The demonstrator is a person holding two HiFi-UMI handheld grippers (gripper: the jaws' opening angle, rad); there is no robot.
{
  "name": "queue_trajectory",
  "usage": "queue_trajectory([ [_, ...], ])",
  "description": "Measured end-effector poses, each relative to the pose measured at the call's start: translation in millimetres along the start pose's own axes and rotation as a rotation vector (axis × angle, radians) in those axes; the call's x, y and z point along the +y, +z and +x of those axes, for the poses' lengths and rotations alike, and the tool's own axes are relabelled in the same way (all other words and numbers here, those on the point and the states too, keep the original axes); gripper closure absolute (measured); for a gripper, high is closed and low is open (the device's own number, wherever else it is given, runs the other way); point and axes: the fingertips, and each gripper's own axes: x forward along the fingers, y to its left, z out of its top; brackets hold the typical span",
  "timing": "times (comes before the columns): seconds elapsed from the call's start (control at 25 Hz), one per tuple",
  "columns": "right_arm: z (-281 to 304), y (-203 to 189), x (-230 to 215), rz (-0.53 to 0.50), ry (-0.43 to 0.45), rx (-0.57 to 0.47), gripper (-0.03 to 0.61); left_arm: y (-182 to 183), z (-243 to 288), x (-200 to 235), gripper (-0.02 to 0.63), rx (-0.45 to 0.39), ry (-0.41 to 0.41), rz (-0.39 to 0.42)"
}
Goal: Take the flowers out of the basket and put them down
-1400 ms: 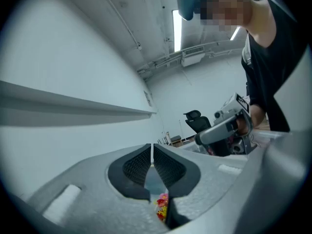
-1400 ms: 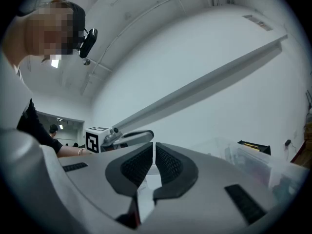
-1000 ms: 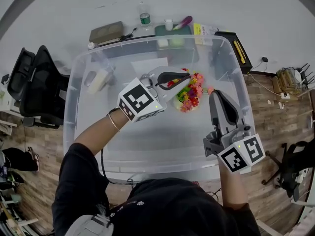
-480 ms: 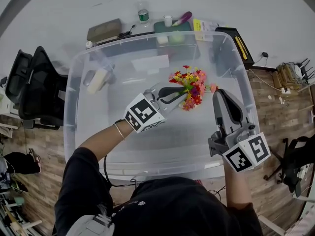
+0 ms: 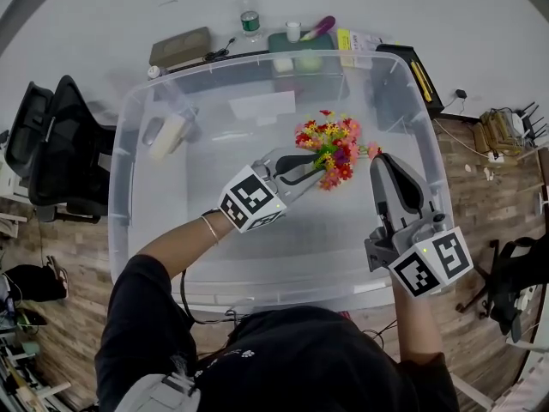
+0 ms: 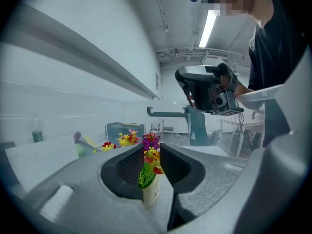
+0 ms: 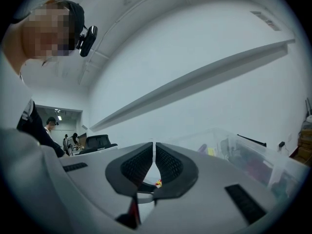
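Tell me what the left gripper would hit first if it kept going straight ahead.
The flowers in their small white pot: they already stand between the jaws of the left gripper, which have just been opening. Contact would likely be almost immediate.

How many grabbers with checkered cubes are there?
2. The left gripper, in the clear bin, has just been opening its jaws around the flowers; the right gripper is beside it, jaws shut. None looks hidden.
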Motion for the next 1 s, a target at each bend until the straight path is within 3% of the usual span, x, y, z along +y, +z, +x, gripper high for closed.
queue_trajectory([
  [0.24, 3, -3, 5, -0.039, 0.009, 0.029, 0.565, -26, -4, 6, 0.499, 0.056, 0.02, -0.034],
  [0.48, 5, -7, 6, -0.048, 0.027, 0.054, 0.563, -57, 0, 23, 0.466, 0.153, 0.03, 0.02],
  [0.84, 7, -9, 6, -0.063, 0.02, 0.076, 0.517, -80, 16, 25, 0.439, 0.158, 0.007, -0.03],
  [1.0, 9, -11, 6, -0.082, 0.026, 0.108, 0.495, -86, 20, 30, 0.439, 0.166, 0.01, -0.009],
])
